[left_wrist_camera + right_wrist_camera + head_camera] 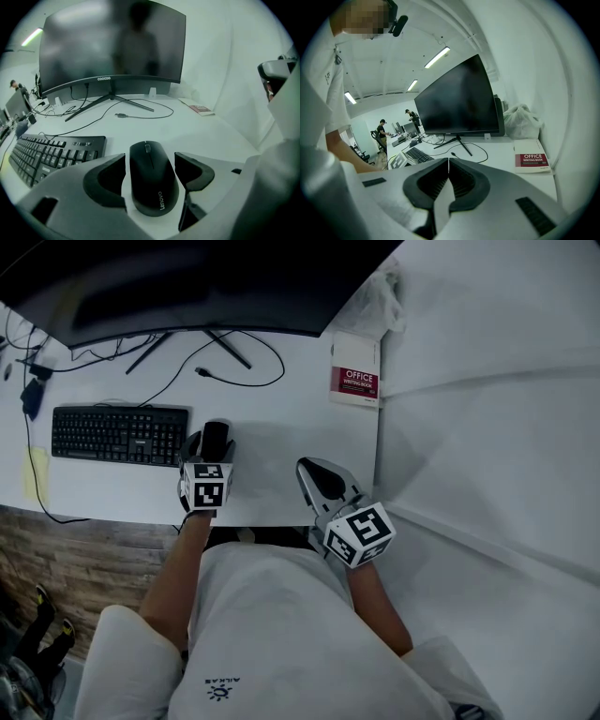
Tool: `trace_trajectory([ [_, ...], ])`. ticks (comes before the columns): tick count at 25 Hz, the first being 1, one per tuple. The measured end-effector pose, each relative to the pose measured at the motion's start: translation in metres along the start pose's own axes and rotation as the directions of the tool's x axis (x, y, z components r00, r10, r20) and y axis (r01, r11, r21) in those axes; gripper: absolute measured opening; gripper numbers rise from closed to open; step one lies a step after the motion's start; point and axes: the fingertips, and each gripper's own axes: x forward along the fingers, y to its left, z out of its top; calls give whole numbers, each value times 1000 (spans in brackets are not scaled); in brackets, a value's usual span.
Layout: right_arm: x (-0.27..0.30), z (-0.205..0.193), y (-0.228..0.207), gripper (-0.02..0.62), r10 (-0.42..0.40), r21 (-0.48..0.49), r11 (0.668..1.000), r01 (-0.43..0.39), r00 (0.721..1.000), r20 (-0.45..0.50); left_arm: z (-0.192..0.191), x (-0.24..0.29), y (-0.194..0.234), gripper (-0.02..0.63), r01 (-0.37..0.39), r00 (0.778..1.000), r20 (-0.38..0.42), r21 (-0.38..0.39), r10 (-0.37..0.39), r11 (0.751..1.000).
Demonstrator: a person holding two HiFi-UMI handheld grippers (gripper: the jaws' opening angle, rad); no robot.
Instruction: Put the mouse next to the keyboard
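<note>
A black Lenovo mouse lies flat on the white desk, just right of the black keyboard. My left gripper stands open around the mouse. A strip of desk shows between the mouse and the left pad, while the right pad stands very close to the mouse's side. In the head view the mouse sits between the jaws of the left gripper. My right gripper is shut with nothing in it. In the head view the right gripper is over the desk's front edge, to the right.
A wide curved monitor on a V-shaped stand fills the back of the desk. A loose black cable lies in front of it. A red and white book sits at the back right, by a white partition wall. Cables hang at the far left.
</note>
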Motion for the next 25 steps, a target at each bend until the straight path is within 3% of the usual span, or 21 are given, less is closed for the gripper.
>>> trace_trajectory([
  [10,2,9,14,18,12,-13,1000,-12,999,39,21,-26,1,318,32,997,75,20,-33,999],
  [25,-2,14,35,18,20,-20,1000,-18,995,99,37,-80,9,164,53,986,157,41,-59,998],
])
